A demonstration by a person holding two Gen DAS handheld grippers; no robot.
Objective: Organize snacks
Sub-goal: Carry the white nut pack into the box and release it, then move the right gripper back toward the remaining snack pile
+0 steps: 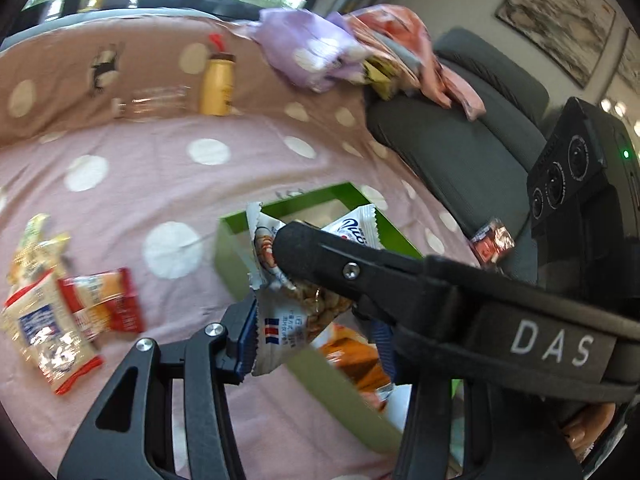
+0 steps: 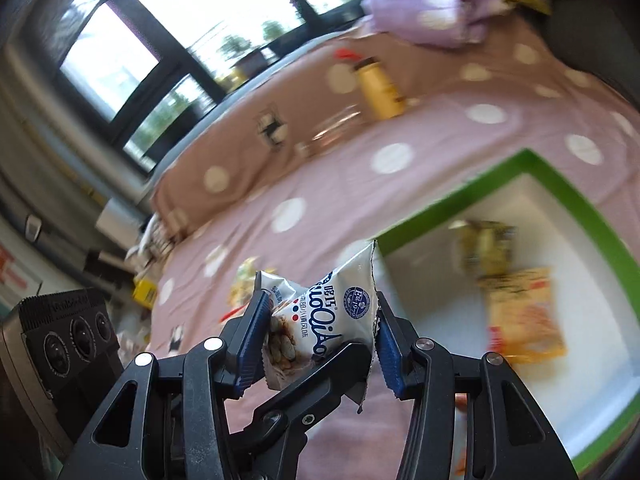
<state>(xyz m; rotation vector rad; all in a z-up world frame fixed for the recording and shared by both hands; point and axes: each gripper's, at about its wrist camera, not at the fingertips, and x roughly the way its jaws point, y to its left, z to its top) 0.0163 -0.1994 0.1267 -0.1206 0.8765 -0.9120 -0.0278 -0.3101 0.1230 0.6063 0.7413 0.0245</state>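
Here, in the left wrist view, the left gripper (image 1: 312, 320) pinches a white peanut packet (image 1: 288, 300) above the green box (image 1: 228, 256) on the pink bed cover (image 1: 120, 200). In the right wrist view, the right gripper (image 2: 320, 340) clamps a white snack bag (image 2: 324, 320); the box lies at 3 o'clock.

A pink bedspread with white polka dots (image 1: 132, 168) covers the bed — a yellow plastic bottle with a brown cap (image 1: 217, 84) lies on it beside a clear bottle (image 1: 154, 100) (blurred). A lilac dotted cloth bundle (image 1: 310, 50) rests against dark grey cushions (image 1: 452, 152); framed pictures (image 1: 554, 16) hang behind.
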